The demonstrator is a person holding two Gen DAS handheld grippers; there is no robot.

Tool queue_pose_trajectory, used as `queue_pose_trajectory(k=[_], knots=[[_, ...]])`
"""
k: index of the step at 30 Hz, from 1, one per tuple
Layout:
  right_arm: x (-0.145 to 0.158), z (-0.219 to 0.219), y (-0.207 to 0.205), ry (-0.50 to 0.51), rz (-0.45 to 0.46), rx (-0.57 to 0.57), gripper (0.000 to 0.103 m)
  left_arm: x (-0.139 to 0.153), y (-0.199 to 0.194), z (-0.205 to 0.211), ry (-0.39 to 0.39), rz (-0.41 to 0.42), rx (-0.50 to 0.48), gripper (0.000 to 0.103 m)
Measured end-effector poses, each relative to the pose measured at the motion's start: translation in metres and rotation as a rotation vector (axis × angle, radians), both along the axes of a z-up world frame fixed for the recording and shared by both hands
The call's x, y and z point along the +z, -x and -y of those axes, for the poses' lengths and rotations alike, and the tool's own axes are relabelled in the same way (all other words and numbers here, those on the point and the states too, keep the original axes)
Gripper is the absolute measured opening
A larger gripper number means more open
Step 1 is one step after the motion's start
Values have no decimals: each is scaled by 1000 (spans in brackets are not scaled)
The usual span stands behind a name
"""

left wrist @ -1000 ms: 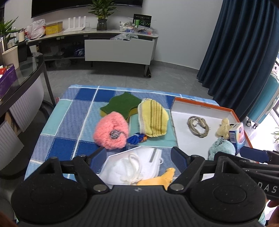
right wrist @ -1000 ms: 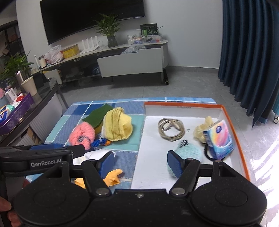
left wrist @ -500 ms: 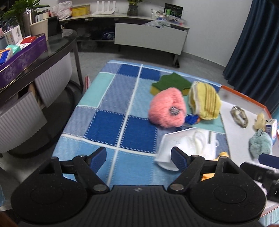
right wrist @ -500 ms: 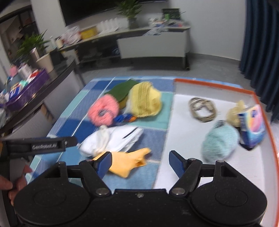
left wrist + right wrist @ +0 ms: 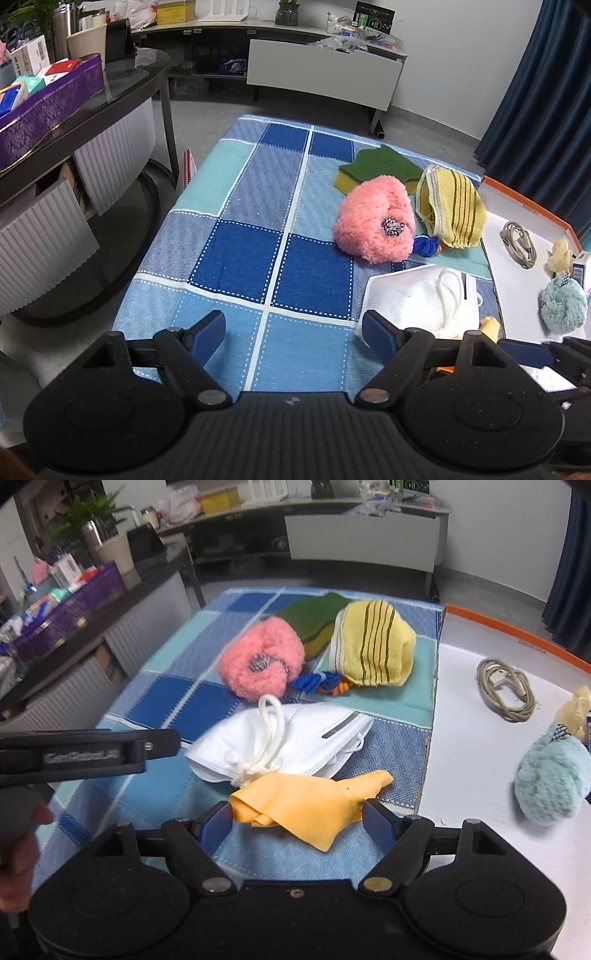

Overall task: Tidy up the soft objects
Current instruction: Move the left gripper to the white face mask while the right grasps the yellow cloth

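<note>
1. Step in hand: I judge a pickup of the orange cloth (image 5: pixel 306 805), lower centre of the right view; my right gripper (image 5: pixel 297 821) straddles it, jaws opening, pads not pressing.
2. Next: lower, close on the folds.
3. Left gripper (image 5: pixel 293 330) gapes empty over bare checked tablecloth (image 5: pixel 236 251).
4. Edges: white face mask (image 5: pixel 295 738) touches the cloth; orange-rimmed tray (image 5: pixel 517 631) right has room

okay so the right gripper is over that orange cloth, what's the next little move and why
Probably lower the right gripper a little further onto the orange cloth, then close. Its jaws are opening, the cloth lies crumpled between the fingers, not yet pinched, beside the mask.
</note>
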State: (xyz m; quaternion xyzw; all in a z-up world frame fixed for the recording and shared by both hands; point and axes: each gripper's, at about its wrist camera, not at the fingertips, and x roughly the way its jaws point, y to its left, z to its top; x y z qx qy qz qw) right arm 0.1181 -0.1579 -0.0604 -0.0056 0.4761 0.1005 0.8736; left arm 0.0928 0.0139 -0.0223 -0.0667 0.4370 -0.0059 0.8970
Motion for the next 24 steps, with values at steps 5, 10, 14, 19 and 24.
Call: queue_pose_trajectory(k=[5, 10, 14, 19, 24], knots=[[-6, 7, -4, -19, 4, -18, 67, -3, -2, 1, -2, -5, -16, 83], [4, 25, 3, -46, 38, -27, 52, -5, -3, 7, 11, -1, -54, 83], [14, 38, 12, -55, 67, -35, 50, -5, -4, 17, 17, 6, -90, 83], [25, 55, 30, -85, 82, -25, 50, -2, -4, 30, 16, 20, -127, 83], [32, 74, 46, -101, 96, -68, 50, 3, -1, 47, 72, 47, -208, 90]])
